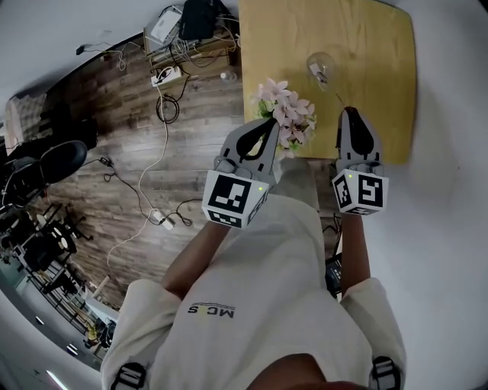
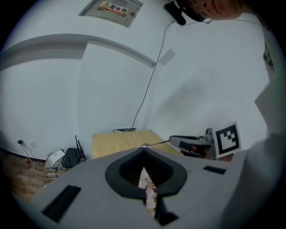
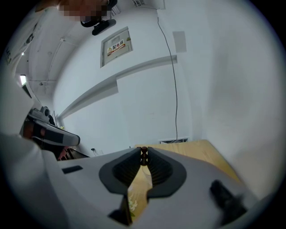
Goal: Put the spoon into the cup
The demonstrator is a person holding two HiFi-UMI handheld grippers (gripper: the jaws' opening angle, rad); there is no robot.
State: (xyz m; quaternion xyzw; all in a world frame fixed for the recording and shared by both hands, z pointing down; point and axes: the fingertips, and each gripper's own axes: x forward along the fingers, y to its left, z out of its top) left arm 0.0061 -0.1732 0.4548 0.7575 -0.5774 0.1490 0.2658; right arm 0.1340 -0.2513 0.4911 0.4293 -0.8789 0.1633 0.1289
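A clear glass cup (image 1: 321, 68) stands on the wooden table (image 1: 381, 84). My right gripper (image 1: 349, 112) hovers just short of it, shut on the thin metal spoon (image 1: 340, 99), whose shaft points toward the cup. In the left gripper view the spoon (image 2: 156, 143) sticks out level from the right gripper (image 2: 190, 144). In the right gripper view the jaws (image 3: 143, 156) pinch a small dark end of the handle. My left gripper (image 1: 271, 122) is shut and holds nothing, hanging over the pink flowers (image 1: 286, 114); its tips (image 2: 144, 150) meet.
The flowers stand at the table's near left corner, beside the cup. Left of the table, the dark wood floor (image 1: 114, 152) carries cables, a power strip (image 1: 166, 75) and a router (image 1: 197, 19). Black chairs (image 1: 46, 164) stand at far left. A white wall lies beyond the table.
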